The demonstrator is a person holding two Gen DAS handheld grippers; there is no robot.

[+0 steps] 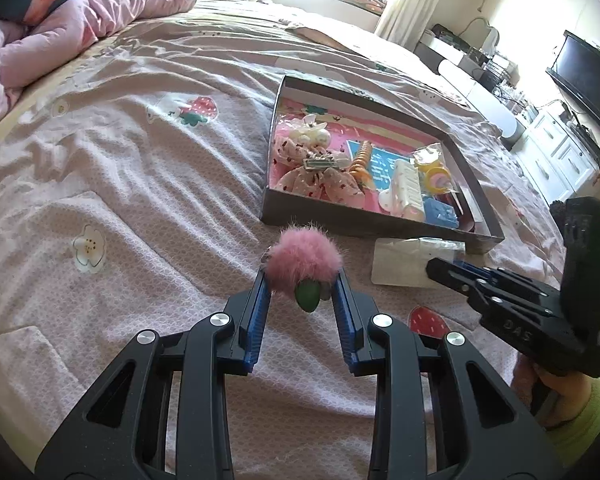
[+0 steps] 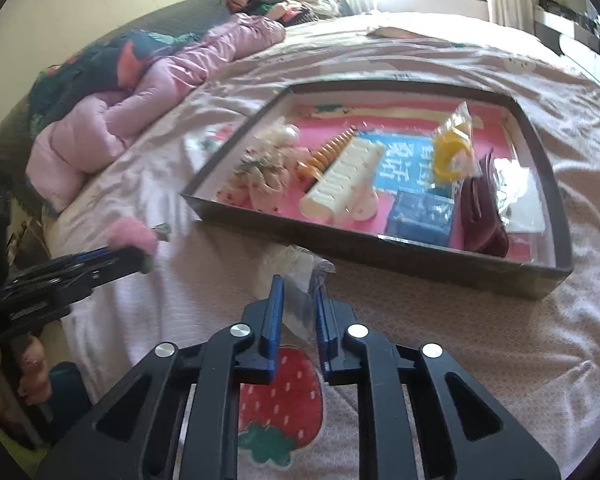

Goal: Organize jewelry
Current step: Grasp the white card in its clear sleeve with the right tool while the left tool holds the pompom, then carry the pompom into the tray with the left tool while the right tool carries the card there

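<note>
So my left gripper (image 1: 302, 280) has its fingers pinched on a fluffy pink pom-pom charm (image 1: 305, 261) with a little green bit hanging under it, held up just above the bed (image 1: 140, 208). In the right wrist view the same pom-pom (image 2: 134, 236) shows off to the left, sticking out past the left fingers.

My right gripper (image 2: 299, 300) has its fingers squeezed nearly together on a clear plastic baggie (image 2: 300, 280); the pads are pressing the plastic and the bag looks lifted a bit at my end. From the left side that baggie (image 1: 404, 260) sits just in front of the box, near its closest corner. Can't make out what's inside it, too blurry.

The shallow grey cardboard box (image 1: 380, 232) lies flat on the bedsheet, just past both grippers. Inside on the pink lining: a floral fabric scrunchie (image 1: 320, 184) with a small rectangular clip on top, an orange spiral hair tie (image 1: 362, 160), a white claw clip (image 1: 404, 192), a yellow thing in a bag (image 2: 452, 152), a blue box (image 2: 420, 216) and a dark red pouch (image 2: 484, 212).

A pink puffy quilt (image 1: 80, 28) is bunched up at the far side of the bed.
</note>
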